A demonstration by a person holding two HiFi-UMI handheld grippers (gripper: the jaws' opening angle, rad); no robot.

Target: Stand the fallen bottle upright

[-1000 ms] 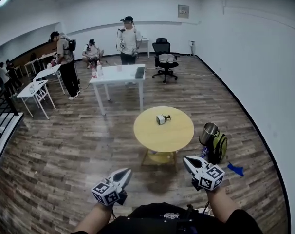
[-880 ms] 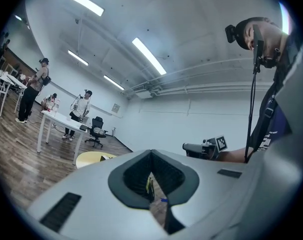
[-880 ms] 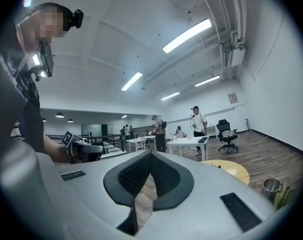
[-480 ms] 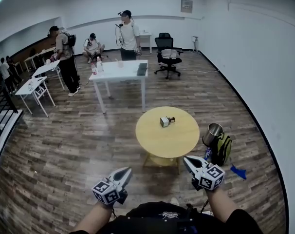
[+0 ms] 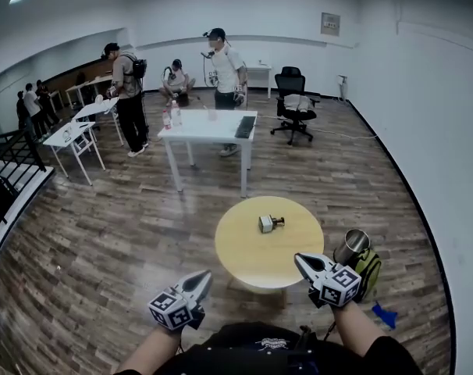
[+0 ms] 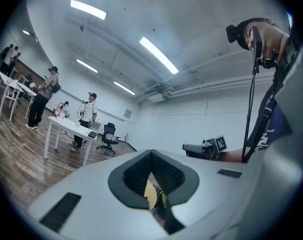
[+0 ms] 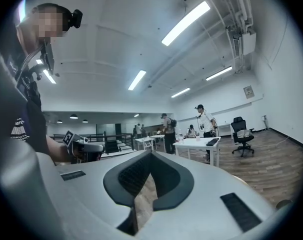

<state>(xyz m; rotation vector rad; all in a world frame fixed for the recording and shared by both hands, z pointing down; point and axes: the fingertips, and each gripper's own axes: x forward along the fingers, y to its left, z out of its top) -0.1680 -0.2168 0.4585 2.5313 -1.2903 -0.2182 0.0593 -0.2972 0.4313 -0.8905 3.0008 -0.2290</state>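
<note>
Fallen bottle (image 5: pixel 269 223) at frame centre on round tabletop (image 5: pixel 248 258), long axis left–right, above both closed, empty tongs; right tongs (image 5: pixel 300 259) nearer than left tongs (image 5: pixel 200 276).

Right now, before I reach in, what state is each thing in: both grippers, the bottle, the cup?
Left gripper: jaws shut, empty.
Right gripper: jaws shut, empty.
Bottle: lying on its side on the round table, untouched.
Metal cup: tilted, at the green backpack.
Far bottles: upright on the white table.
</note>
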